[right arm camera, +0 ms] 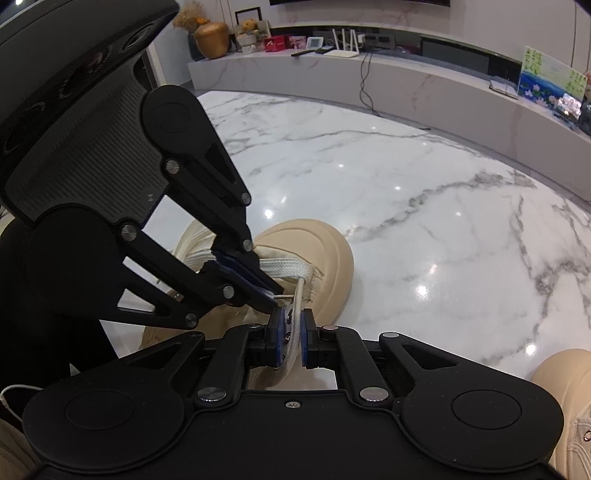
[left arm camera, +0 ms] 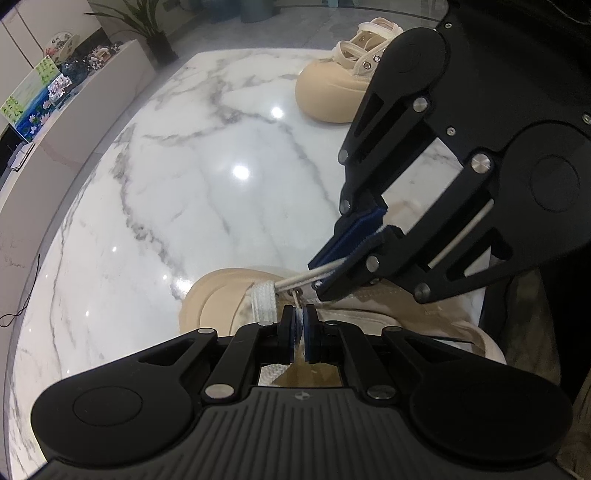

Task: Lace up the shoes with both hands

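Lace (right arm camera: 295, 325) pinched in both tongs, seemingly, over the beige shoe (right arm camera: 314, 258).

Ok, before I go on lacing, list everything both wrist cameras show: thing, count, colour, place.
near shoe: one, beige, table's near edge, under both grippers.
lace: one, white, across near shoe; a strand runs into each gripper.
second shoe: one, beige, white laces, far side of table.
table: one, white grey-veined marble.
sideboard: one, pale, behind table, holding small items.
gold vase: one, on sideboard.
plant: one, green, beyond table.
left gripper: black, blue pads, shut on lace.
right gripper: black, blue pads, shut on lace.
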The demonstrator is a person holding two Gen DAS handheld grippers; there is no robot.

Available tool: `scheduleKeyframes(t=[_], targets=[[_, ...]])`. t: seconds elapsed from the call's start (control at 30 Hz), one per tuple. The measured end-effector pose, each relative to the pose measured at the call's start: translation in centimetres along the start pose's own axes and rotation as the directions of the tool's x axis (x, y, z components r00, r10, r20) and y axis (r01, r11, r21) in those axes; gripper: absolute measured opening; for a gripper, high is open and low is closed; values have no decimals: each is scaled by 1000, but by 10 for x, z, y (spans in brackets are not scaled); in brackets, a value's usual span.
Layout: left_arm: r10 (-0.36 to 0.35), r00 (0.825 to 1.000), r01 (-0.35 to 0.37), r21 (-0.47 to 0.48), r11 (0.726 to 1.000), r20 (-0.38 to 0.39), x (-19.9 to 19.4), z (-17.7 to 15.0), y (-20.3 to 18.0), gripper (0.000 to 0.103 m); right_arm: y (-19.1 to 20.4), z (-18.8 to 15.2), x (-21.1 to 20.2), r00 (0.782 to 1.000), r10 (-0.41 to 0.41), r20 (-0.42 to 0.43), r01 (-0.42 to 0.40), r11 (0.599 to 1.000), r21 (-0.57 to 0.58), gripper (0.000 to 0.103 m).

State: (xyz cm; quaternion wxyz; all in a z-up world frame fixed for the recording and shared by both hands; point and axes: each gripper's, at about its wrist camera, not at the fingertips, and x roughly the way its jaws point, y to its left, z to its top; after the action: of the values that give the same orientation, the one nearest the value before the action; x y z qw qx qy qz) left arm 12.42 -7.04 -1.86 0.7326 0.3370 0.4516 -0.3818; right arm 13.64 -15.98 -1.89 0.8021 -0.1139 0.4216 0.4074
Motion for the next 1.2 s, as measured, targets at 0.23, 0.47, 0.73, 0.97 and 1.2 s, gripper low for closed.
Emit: scheduleKeyframes(t=[0.23, 0.47, 0.73, 0.97, 1.2], targets=[[-3, 1000, 3, 9, 1000, 4, 3, 3, 3, 3, 3, 5, -7, 1000, 7, -17, -8, 998, -56, 6], [-16, 1000, 16, 19, 1000, 3, 4, 4, 6, 4, -1, 12, -22, 999, 21, -30, -25, 990, -141, 7], [-32, 999, 32, 26, 999, 3, 5, 4, 8, 4, -13, 20, -13, 998, -31, -49, 15, 956, -293, 13], [-42, 999, 42, 32, 999, -1, 5, 5, 10, 4, 4, 17, 12, 997, 10, -76, -46, 867, -496, 13], [-51, 999, 51, 42, 998, 1, 6, 4, 12, 5, 6, 18, 18, 995, 27, -93, -78, 795, -602, 13]])
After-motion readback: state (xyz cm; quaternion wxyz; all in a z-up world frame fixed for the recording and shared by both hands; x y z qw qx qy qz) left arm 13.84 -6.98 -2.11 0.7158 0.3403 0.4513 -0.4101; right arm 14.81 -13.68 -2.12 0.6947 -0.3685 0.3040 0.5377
